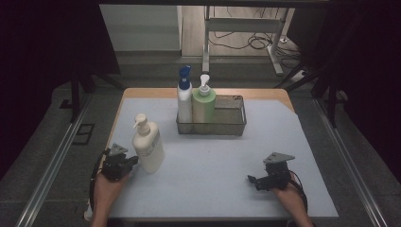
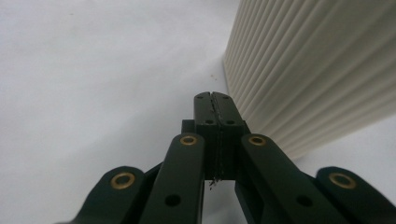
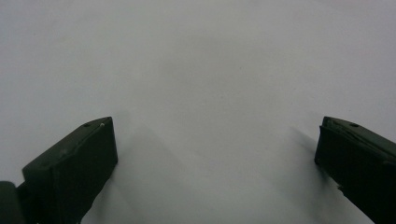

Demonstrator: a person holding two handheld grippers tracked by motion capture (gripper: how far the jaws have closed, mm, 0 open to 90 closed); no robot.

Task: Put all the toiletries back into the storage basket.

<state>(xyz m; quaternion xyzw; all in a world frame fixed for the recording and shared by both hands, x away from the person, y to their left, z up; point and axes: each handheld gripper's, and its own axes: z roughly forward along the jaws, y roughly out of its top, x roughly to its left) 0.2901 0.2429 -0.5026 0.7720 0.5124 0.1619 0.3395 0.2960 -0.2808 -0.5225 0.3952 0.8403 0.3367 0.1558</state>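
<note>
Left tongs have their jaws pressed flat together with nothing between them, tips resting low over the table. I see the cream bottle just beside them on their right, upright near the table's left edge, its ribbed wall close but apart. Right tongs stand wide open and empty, well apart from the bottle.

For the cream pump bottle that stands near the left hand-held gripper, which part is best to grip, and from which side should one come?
Probably the ribbed body of the cream pump bottle, at mid-height, coming level from its left, where the left hand-held gripper already sits. The bottle stands upright, and its narrow pump head offers little to hold. The jaws are shut beside the body, so they must open first.
</note>
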